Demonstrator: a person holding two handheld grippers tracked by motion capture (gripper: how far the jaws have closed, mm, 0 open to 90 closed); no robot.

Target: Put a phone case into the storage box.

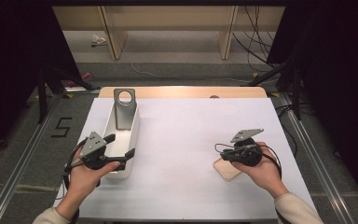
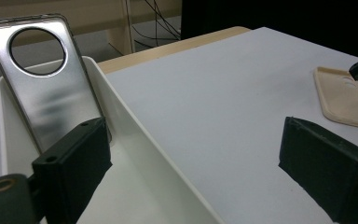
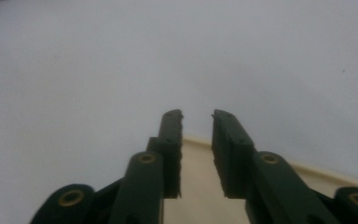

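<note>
Phone cases: 2, beige, silver | tray: 1 | left claw wide, right claw slightly parted

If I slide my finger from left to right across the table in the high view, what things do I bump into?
Left gripper → white tray with the metal plate leaning in it → bare white table cover → beige phone case → right gripper.

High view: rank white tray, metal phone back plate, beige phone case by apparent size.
1. Long white plastic tray, clearly largest.
2 and 3. Silver metal back plate with round hole and flat beige case: unsure, the case is partly covered.
</note>
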